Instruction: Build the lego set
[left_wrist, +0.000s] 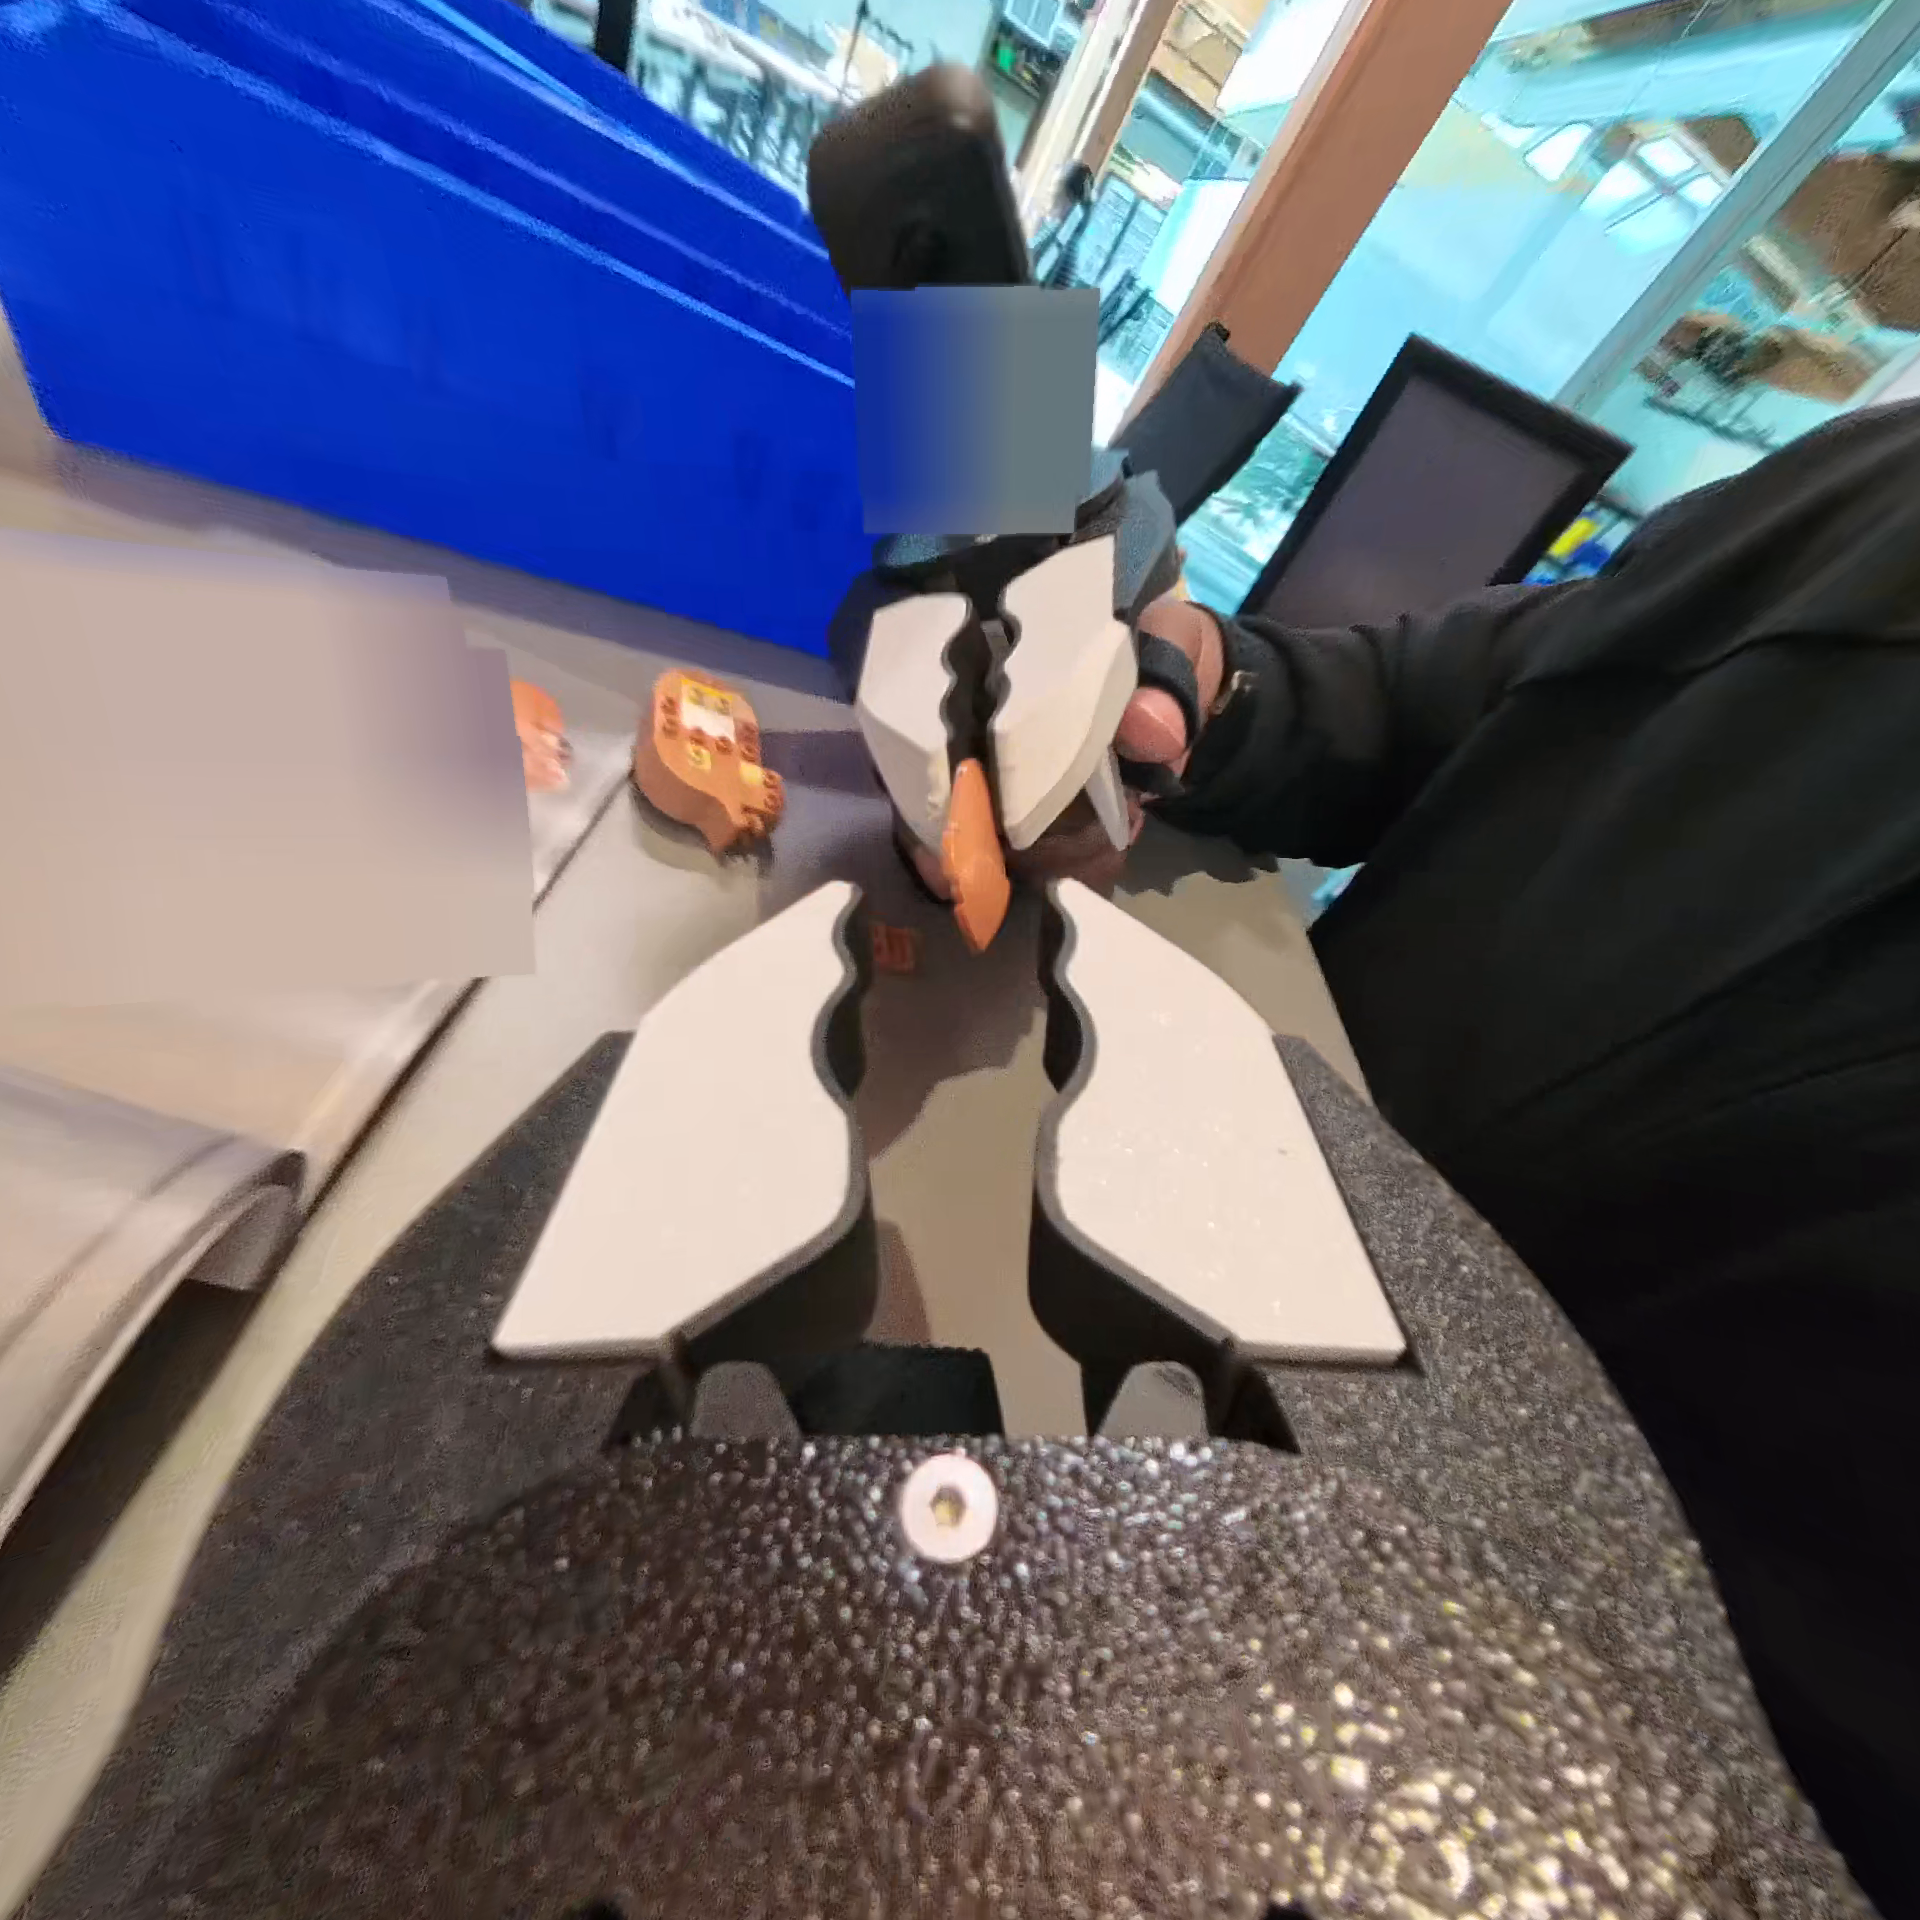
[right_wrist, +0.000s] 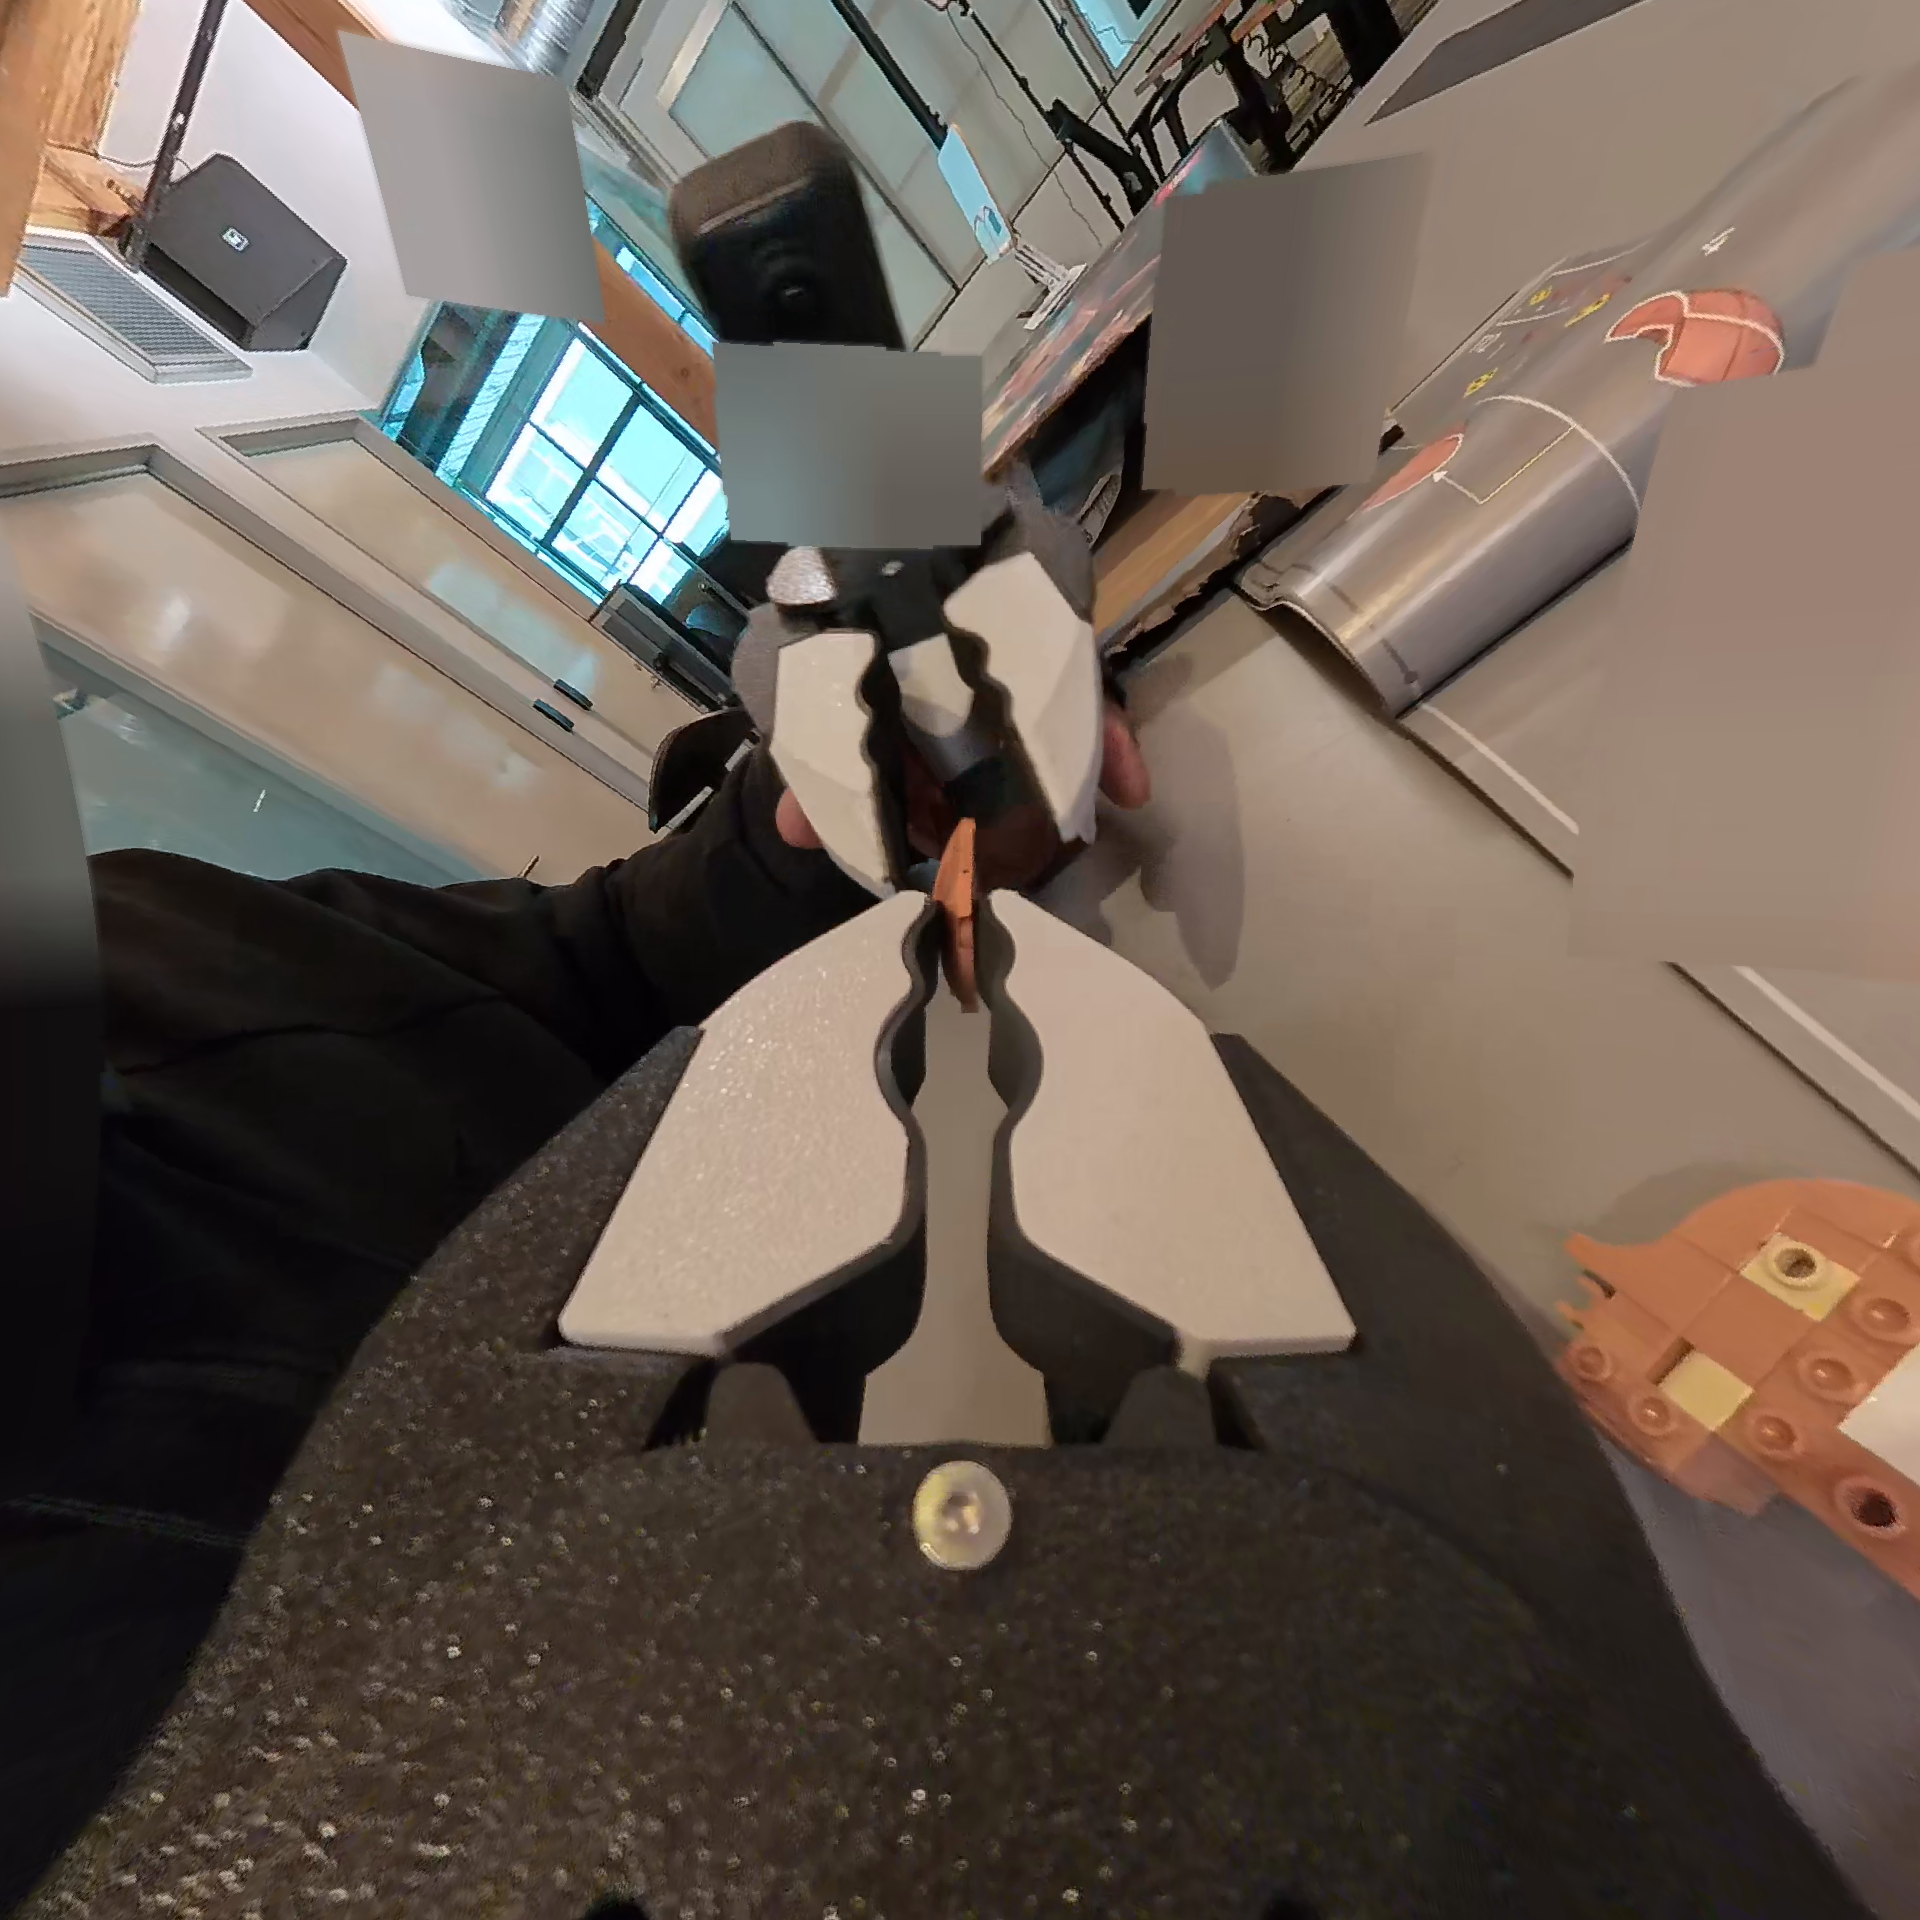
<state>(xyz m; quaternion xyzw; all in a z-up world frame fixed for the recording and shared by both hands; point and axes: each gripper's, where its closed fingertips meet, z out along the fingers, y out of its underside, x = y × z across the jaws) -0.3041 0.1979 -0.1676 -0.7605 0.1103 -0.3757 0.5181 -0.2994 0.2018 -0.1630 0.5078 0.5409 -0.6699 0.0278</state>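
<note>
In the left wrist view, a brown lego model (left_wrist: 707, 764) sat on the grey worktop (left_wrist: 644, 935) at middle left. The left gripper (left_wrist: 951, 914) had jaws wide apart, holding nothing. Just above, the right gripper (left_wrist: 977, 821) pinched a flat orange piece (left_wrist: 979, 862).

The partly built brown model (right_wrist: 1766, 1382) was cut off by the right edge of the right wrist view. The instruction booklet (left_wrist: 156, 1174) ran off the left edge, motion-blurred. The small orange item (left_wrist: 537, 732) behind it was unidentifiable.
</note>
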